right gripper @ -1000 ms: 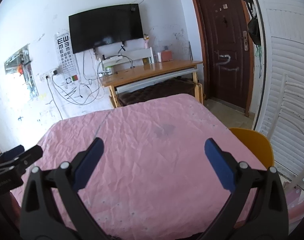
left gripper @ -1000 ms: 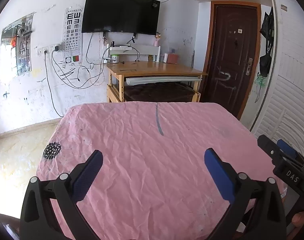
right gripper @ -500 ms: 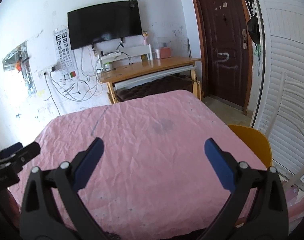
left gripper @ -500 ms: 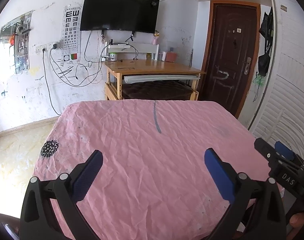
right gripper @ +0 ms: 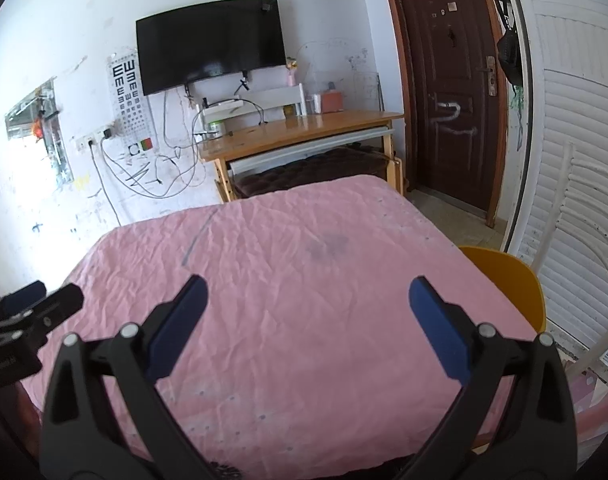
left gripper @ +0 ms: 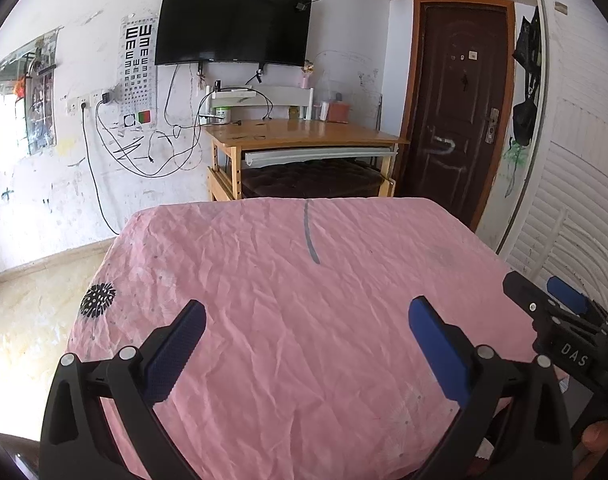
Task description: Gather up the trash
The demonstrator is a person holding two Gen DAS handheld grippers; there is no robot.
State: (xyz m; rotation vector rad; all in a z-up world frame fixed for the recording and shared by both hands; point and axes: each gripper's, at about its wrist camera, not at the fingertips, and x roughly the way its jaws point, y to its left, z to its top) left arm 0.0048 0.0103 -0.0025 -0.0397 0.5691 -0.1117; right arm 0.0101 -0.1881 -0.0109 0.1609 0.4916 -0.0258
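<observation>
Your left gripper (left gripper: 306, 322) and right gripper (right gripper: 306, 300) hung wide open, empty, above the wrinkled pink tablecloth (left gripper: 304, 280). The cloth's near edge was cut off behind the gripper frames.

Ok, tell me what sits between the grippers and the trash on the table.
No trash shows in either view, so nothing can be blocking it. Both the left gripper and right gripper are open over the bare pink tablecloth.

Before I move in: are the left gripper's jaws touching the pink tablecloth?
Cannot tell. The left wrist view shows the left gripper open over the pink tablecloth, but neither view shows contact or a gap plainly.
</observation>
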